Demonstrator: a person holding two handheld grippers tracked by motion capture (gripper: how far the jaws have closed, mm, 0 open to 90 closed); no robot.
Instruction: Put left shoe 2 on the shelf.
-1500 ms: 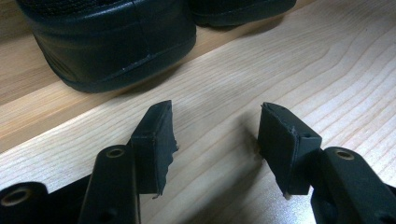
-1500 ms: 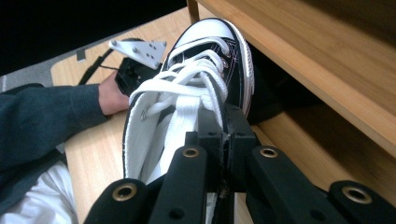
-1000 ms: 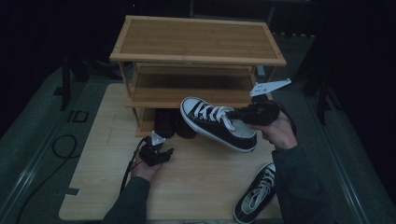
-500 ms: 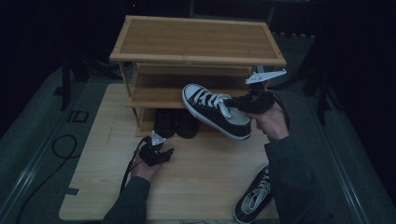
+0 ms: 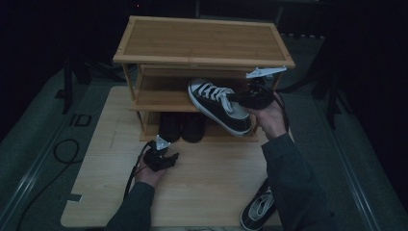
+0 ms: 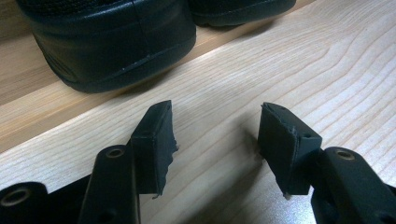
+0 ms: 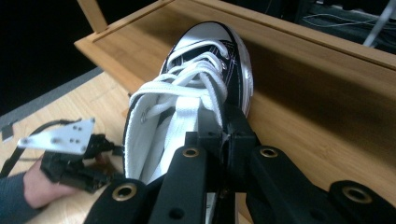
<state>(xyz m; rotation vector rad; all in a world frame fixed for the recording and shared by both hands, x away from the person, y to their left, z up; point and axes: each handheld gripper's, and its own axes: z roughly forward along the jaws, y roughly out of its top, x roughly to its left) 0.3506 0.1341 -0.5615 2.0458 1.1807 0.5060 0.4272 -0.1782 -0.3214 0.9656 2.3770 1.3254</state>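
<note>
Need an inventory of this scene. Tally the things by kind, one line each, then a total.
Lace-up black-and-white sneakers: 2, held sneaker, floor sneaker
Plain black shoes: 2, left black shoe, right black shoe
Wooden shoe rack: 1
Handheld grippers: 2, left gripper, right gripper
Total: 7

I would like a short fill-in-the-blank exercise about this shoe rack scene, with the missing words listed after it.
1. The right gripper holds a black-and-white ____ by its side wall.
2. That shoe hangs at the rack's ____ shelf.
3. The fingers of the left gripper stand ____ with nothing between them.
4. A pair of black shoes stands on the ____ shelf.

Missing words: sneaker; middle; open; bottom
</note>
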